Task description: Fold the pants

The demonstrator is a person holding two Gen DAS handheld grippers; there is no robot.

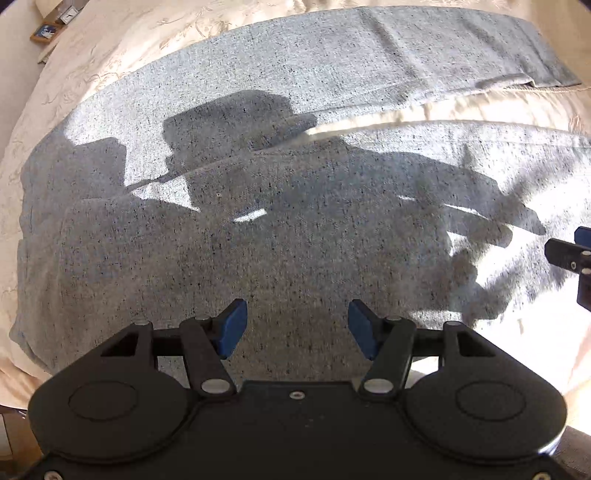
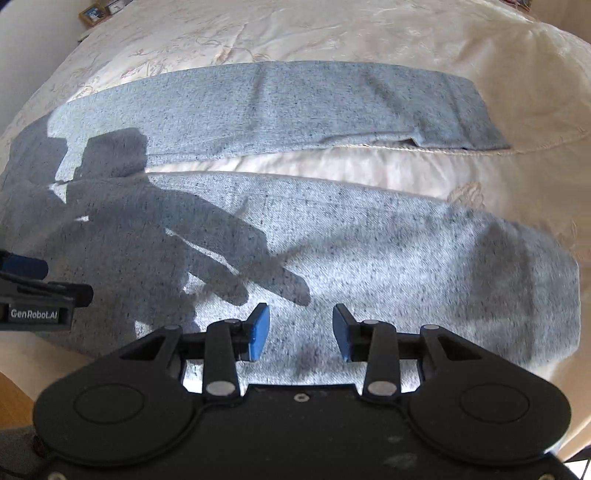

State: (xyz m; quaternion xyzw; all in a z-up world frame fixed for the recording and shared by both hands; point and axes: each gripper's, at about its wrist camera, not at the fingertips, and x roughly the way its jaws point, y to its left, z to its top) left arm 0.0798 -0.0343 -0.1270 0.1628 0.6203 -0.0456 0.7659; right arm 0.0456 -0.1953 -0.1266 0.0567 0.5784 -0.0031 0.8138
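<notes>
A cream bedspread (image 2: 332, 33) with faint embroidered swirls covers the bed. Hard sunlight falls across it (sharp shadows everywhere). A small framed picture (image 2: 92, 14) stands beyond the far corner, and wood floor (image 2: 14, 402) shows near the edge.

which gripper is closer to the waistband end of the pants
Left. The left gripper hangs open over the wide upper part of the pants, next to the waistband end. The right gripper, also open, hangs farther along the near leg, toward the cuffs.
</notes>
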